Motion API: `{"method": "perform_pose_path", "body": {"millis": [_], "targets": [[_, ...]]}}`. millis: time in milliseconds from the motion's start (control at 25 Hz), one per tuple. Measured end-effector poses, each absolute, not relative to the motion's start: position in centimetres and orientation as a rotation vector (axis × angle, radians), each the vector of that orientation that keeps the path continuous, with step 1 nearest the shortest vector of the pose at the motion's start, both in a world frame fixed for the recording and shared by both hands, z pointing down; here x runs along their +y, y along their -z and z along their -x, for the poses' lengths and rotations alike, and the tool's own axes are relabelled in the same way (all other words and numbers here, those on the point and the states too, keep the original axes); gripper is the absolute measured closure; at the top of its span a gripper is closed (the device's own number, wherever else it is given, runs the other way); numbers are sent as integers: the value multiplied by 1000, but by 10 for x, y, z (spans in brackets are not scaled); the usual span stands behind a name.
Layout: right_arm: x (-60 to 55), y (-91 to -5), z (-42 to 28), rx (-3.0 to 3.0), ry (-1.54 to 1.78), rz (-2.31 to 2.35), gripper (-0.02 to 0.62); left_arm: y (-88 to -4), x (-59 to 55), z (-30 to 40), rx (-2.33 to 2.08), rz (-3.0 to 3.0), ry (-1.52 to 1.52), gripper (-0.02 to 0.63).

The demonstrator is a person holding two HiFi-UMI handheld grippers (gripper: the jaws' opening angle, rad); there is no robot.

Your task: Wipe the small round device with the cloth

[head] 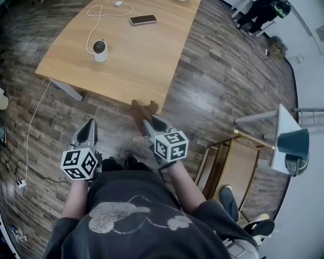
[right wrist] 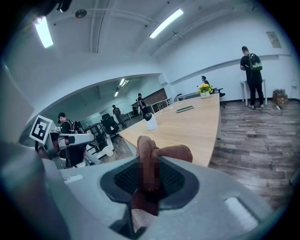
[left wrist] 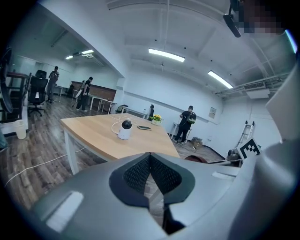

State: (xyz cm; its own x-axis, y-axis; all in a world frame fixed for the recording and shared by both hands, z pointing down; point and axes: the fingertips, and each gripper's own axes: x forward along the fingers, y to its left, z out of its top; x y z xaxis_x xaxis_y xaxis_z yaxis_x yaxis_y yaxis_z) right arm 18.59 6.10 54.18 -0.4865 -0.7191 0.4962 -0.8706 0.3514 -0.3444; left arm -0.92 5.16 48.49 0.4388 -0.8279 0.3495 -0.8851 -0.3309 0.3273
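Observation:
The small round device (head: 100, 50) is a white camera with a dark domed face, standing on the wooden table (head: 136, 55) at its left side, with a white cable running from it. It also shows far off as the device (left wrist: 125, 129) and the device (right wrist: 150, 121). My right gripper (head: 148, 121) is shut on a brown cloth (head: 143, 108), held just short of the table's near edge. The cloth (right wrist: 154, 154) sticks out between the jaws. My left gripper (head: 90, 126) is shut and empty, over the floor to the left.
A black phone (head: 143, 19) and a white charger (head: 118, 3) lie at the table's far side. A white cable (head: 31, 121) hangs to a floor socket. A wooden chair (head: 234, 162) and a white side table (head: 283, 131) stand at the right. People stand far off.

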Motion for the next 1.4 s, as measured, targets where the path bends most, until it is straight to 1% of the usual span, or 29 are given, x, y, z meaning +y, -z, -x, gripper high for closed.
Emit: {"method": "perform_pose_path", "body": {"millis": [280,720,1400], "targets": [[93,-527,-197,-2310,-812,-1495,514,-470,82,0,-1368,-2284,-108,588],[173,-515,-116,-2347,-775,-1483,515,-479,186,78,-1447,-2208,-102,588],[263,-502,-89,-2345,-693,-1523,518,-471,275,114,-1423,-2269,-76,588]]}}
